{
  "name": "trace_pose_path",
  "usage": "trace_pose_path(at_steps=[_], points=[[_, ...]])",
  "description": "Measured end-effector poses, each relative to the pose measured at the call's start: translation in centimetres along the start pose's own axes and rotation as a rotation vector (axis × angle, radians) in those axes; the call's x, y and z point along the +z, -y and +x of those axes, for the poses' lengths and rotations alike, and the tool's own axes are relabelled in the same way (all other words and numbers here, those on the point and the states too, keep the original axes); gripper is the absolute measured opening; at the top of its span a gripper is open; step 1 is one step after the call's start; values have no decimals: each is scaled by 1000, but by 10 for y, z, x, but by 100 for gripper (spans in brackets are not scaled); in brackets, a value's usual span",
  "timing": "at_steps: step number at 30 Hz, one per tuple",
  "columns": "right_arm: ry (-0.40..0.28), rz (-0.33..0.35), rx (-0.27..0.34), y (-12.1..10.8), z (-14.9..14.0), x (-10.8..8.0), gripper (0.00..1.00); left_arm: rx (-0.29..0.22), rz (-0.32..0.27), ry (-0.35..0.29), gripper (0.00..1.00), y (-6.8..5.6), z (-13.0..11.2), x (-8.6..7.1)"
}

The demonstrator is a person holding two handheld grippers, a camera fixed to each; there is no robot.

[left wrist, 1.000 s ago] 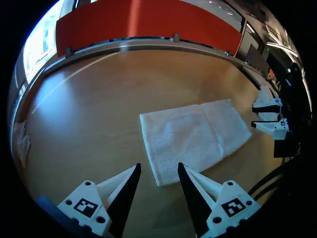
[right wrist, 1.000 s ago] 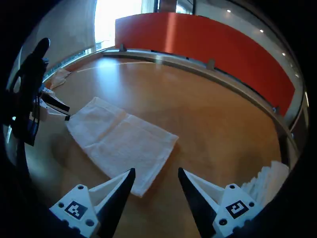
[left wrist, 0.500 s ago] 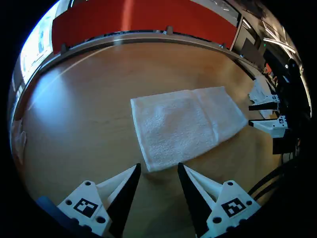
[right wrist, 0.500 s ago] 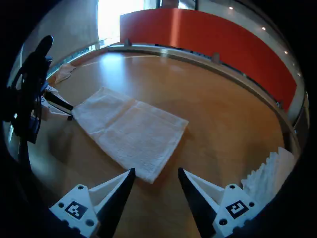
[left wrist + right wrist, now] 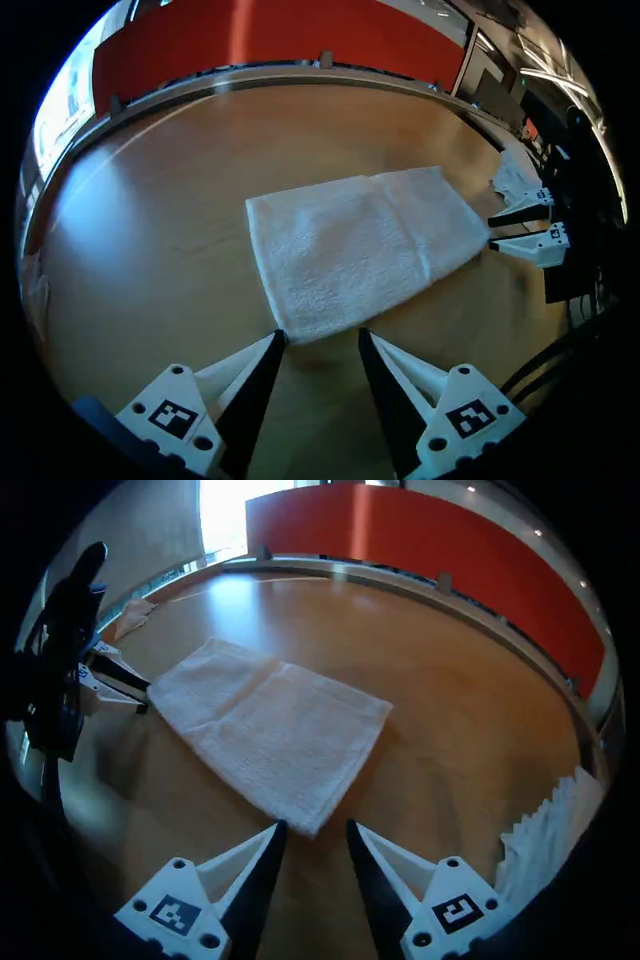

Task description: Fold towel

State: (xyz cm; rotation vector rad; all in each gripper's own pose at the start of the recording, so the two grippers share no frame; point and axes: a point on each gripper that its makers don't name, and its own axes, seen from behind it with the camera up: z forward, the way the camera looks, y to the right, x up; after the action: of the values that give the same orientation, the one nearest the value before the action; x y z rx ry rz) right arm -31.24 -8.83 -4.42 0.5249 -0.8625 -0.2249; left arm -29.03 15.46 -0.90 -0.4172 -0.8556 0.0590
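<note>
Left tongs (image 5: 318,340), right tongs (image 5: 312,832) face towel (image 5: 360,240); white cloth (image 5: 552,832) nearby.

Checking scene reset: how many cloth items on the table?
3, right gripper view: flat towel centre, folded stack right edge, crumpled cloth far left. Stack's layer count unclear.

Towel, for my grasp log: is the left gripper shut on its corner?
No, the left gripper is open, with the towel corner lying flat by its tips.

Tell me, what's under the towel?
The towel lies flat on the wooden table, which shows all round it. The part right beneath is covered, so anything hidden there cannot be seen.
</note>
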Motion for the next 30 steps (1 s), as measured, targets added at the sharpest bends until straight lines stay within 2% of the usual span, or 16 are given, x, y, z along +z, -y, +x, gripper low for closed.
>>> trace_pose_path(at_steps=[6, 10, 14, 18, 21, 22, 24, 30], points=[[11, 15, -10, 2, -1, 2, 46, 25, 18, 5, 66, 1, -2, 1], [15, 23, -19, 4, -2, 4, 40, 14, 16, 7, 64, 2, -1, 0], [22, 31, -22, 7, -3, 4, 27, 0, 20, 8, 60, 4, -1, 1], [25, 30, -17, 8, -4, 4, 12, -11, 46, 14, 36, 11, -2, 4], [17, 31, -3, 9, -1, 3, 7, -21, 93, 16, 19, 23, -1, 2], [15, 33, 1, 10, 1, 3, 6, -24, 94, 17, 13, 23, -1, 1], [10, 37, 8, 11, 3, 2, 5, -30, 95, 17, 9, 24, -1, 1], [3, 36, 4, 12, 5, 0, 5, -4, 107, 8, 5, 24, 0, 2]])
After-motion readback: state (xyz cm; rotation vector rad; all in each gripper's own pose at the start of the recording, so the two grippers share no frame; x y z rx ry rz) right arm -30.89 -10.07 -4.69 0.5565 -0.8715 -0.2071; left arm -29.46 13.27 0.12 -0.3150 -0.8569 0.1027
